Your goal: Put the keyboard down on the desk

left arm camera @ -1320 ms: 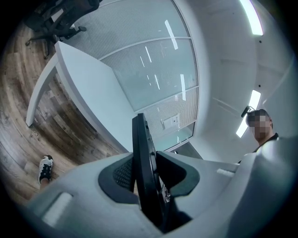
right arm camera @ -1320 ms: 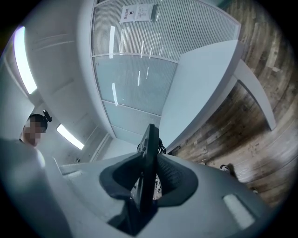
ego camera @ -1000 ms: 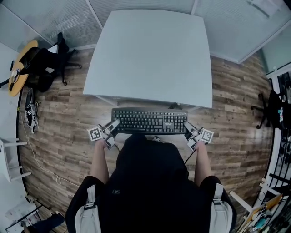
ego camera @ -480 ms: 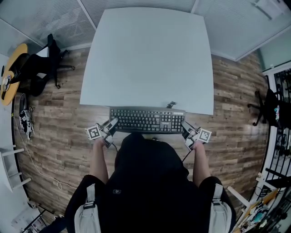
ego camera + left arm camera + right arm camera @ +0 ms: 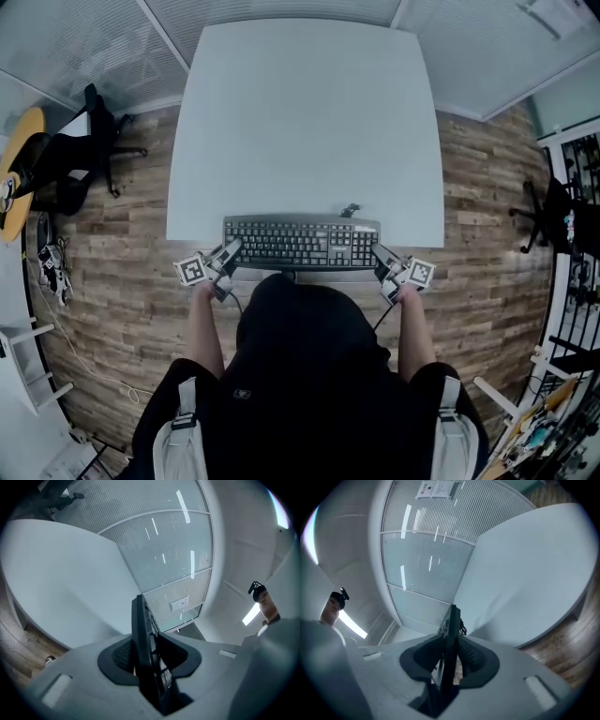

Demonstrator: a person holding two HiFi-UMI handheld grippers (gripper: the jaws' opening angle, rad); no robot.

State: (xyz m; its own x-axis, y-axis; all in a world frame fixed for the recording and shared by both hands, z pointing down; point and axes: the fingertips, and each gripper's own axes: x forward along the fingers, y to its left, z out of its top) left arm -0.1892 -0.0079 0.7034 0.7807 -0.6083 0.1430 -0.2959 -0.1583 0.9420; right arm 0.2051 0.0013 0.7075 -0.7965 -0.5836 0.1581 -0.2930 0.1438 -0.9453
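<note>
In the head view a black keyboard (image 5: 300,244) is held level over the near edge of the white desk (image 5: 309,112). My left gripper (image 5: 230,251) is shut on its left end and my right gripper (image 5: 378,255) on its right end. The left gripper view shows the keyboard (image 5: 140,634) edge-on, clamped between the dark pads of the left gripper (image 5: 143,667). The right gripper view shows the same: the thin keyboard edge (image 5: 451,634) stands between the pads of the right gripper (image 5: 447,663). I cannot tell if the keyboard touches the desk. Its cable (image 5: 352,210) curls at the back edge.
The desk top bears nothing else. A black office chair (image 5: 80,155) and a yellow guitar (image 5: 14,164) stand on the wood floor at the left. Another dark chair (image 5: 553,206) is at the right. Glass partition walls (image 5: 84,47) run behind the desk.
Both grippers have carried the keyboard forward, from over the floor in front of the desk to over the desk's near edge. The grip on both ends is unchanged.
</note>
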